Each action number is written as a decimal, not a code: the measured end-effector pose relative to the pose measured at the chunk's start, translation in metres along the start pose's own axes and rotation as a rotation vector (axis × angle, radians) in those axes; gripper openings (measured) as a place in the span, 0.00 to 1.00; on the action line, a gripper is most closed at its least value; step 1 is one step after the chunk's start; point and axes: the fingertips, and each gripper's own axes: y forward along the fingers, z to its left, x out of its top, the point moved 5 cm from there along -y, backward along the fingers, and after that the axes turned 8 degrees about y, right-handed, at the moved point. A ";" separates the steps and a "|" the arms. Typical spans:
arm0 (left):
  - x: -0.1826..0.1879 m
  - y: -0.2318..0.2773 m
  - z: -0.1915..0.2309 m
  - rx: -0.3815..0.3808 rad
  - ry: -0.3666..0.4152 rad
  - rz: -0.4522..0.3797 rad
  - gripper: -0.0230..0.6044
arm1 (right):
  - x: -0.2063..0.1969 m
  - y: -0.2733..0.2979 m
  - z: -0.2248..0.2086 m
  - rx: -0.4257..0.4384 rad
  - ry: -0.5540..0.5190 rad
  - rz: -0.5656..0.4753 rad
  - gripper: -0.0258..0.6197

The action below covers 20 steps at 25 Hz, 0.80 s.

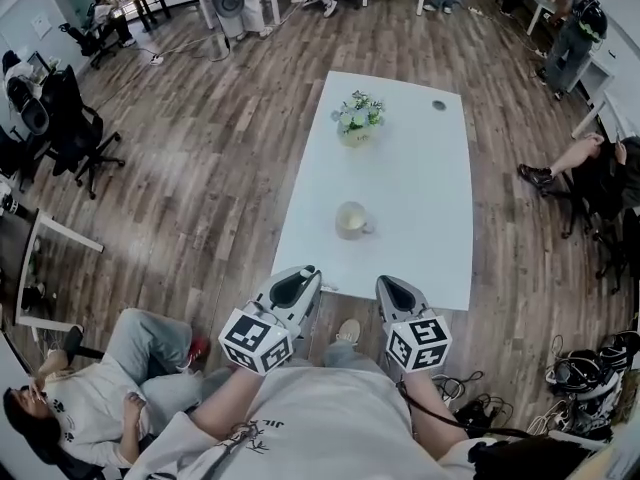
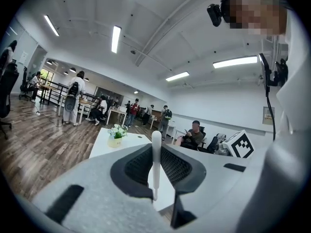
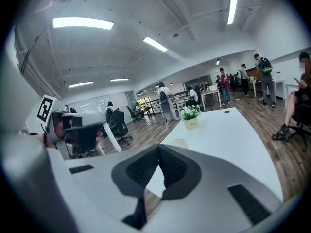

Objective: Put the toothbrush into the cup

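Pinched between the ribbed fingers (image 2: 138,168) of the left gripper (image 2: 156,152) is the white toothbrush (image 2: 156,137). In the left gripper view its long axis stands upright, across the line the fingers point along, and one rounded end rises above the fingertips. The right gripper (image 3: 159,149) has its fingers (image 3: 143,170) pressed together at the tips with nothing between them. In the head view both grippers hang at the near edge of the white surface (image 1: 430,198). The cup (image 1: 351,220) lies straight ahead of them, roughly midway between the two and a little nearer that edge than the far one, with its mouth open upward. Since the brush is in the left gripper, the coming move looks to be a carry forward and slightly to the right, then tipping the brush's lower end down into the cup. A flower pot (image 1: 358,118) stands beyond the cup toward the far edge, well apart from it. The dark print on the pot is too small to read, and the marker cubes (image 1: 257,340) carry only black-and-white square patterns.
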 end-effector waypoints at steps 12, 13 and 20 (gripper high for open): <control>0.025 0.047 0.034 0.011 -0.014 -0.017 0.13 | 0.039 0.042 -0.032 -0.011 0.024 -0.008 0.07; 0.027 0.050 0.038 0.003 -0.009 -0.021 0.13 | 0.042 0.046 -0.034 -0.017 0.029 -0.013 0.07; 0.036 0.070 0.064 -0.044 -0.022 -0.050 0.13 | 0.062 0.065 -0.040 -0.055 0.039 -0.055 0.07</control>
